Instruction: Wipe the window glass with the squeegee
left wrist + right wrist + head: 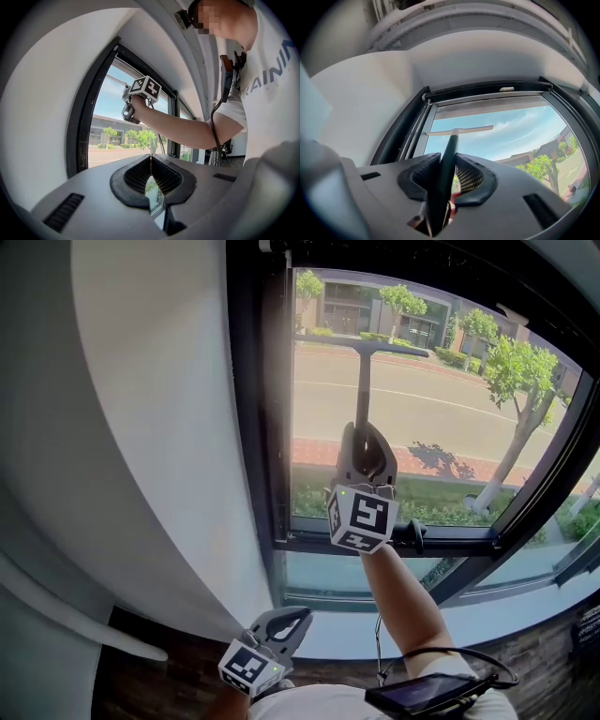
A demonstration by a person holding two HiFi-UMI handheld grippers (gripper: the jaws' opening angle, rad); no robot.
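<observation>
The squeegee has a dark handle (362, 390) and a thin crossbar blade (361, 345) lying against the upper left part of the window glass (441, 418). My right gripper (364, 435) is raised in front of the pane, shut on the lower end of the handle. In the right gripper view the handle (449, 152) runs up between the pads to the pale blade (459, 131), with my right gripper (447, 165) closed round it. My left gripper (300, 617) hangs low near the sill, shut and empty; its jaws (151, 160) meet with nothing between them.
A white wall (159, 427) flanks the black window frame (272, 427) on the left. A black window handle (417, 537) sticks out of the lower frame bar. A dark device with a cable (427, 695) hangs at the person's chest. Dark wooden floor (141, 681) lies below.
</observation>
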